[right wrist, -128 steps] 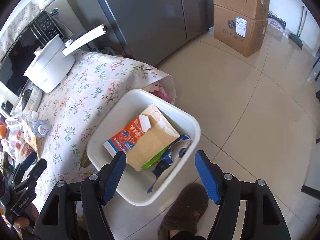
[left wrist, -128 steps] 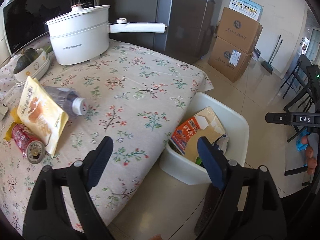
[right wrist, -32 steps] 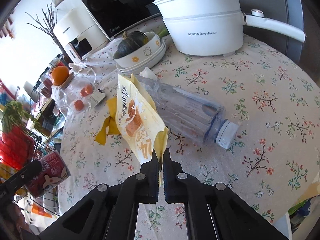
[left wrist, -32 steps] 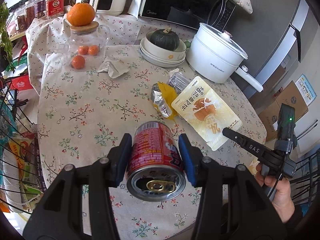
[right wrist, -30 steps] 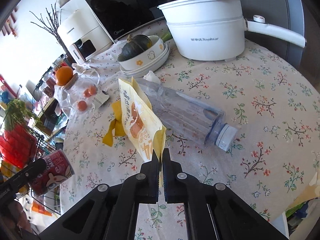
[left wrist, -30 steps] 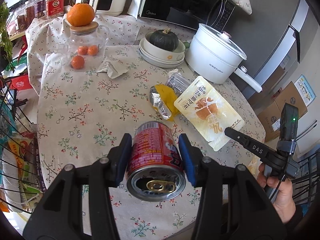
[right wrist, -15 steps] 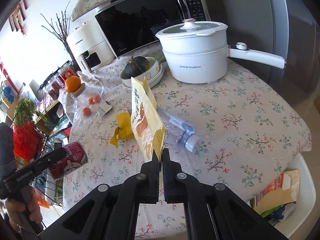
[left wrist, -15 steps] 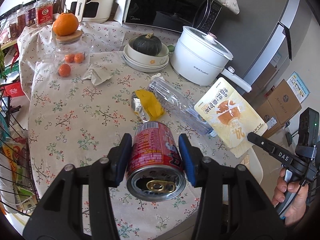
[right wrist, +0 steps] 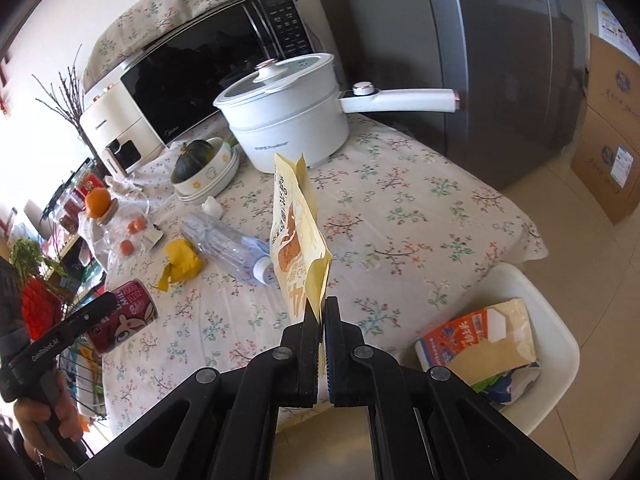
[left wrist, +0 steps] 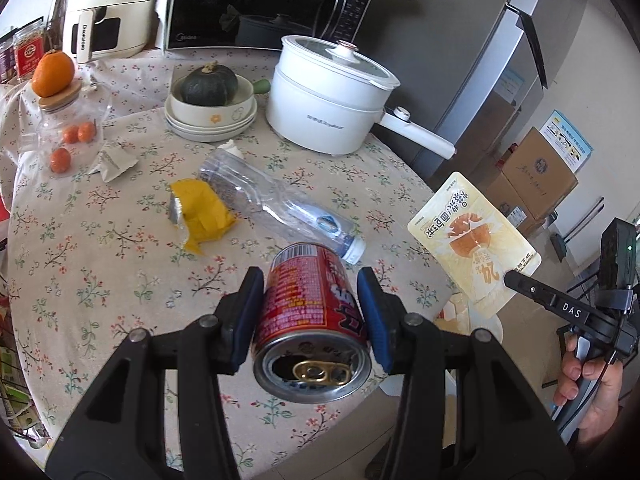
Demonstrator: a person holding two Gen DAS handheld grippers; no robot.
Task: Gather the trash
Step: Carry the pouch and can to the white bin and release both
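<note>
My left gripper (left wrist: 310, 312) is shut on a red drink can (left wrist: 310, 320) and holds it above the table's front edge; the can also shows in the right wrist view (right wrist: 124, 316). My right gripper (right wrist: 318, 314) is shut on the corner of a yellow snack pouch (right wrist: 296, 236), held upright in the air past the table's edge; the pouch also shows in the left wrist view (left wrist: 474, 244). A clear plastic bottle (left wrist: 276, 208) and a crumpled yellow wrapper (left wrist: 200, 212) lie on the floral tablecloth (left wrist: 100, 264). A white bin (right wrist: 556, 360) with trash stands on the floor.
A white pot (left wrist: 328, 96) with a long handle, a bowl with a green squash (left wrist: 208, 92), a glass jar with oranges (left wrist: 64, 128) and a microwave (left wrist: 260, 4) stand at the table's back. Cardboard boxes (left wrist: 536, 176) and a fridge (right wrist: 500, 60) stand to the right.
Both grippers have lifted and pulled back from the table. The right gripper has carried the pouch right, off the table towards the bin. The can stays gripped.
</note>
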